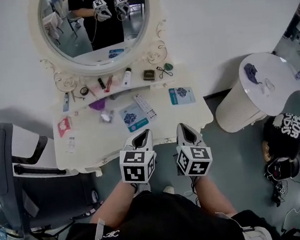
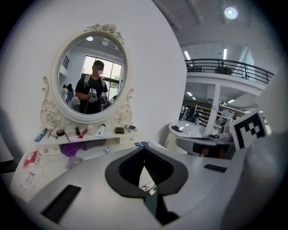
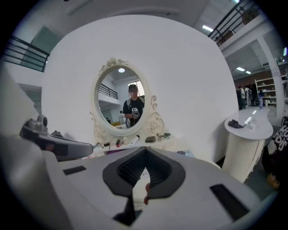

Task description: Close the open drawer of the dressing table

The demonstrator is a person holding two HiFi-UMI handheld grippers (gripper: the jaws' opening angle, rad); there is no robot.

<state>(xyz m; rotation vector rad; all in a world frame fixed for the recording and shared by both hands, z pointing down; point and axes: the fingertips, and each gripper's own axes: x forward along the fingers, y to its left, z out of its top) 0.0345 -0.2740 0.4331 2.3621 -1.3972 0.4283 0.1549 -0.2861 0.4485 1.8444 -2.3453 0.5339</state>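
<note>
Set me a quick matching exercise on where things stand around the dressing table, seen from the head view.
Things:
1. oval mirror
2. dark chair
3. round white stand

Places:
A. right of the dressing table
B. on the wall above it
C. left of it

Pairs: 1-B, 2-C, 3-A

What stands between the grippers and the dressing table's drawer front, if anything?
Nothing visible does. The left gripper and right gripper hang side by side at the dressing table's front edge, both shut and empty. The drawer front itself is hidden under them.
</note>
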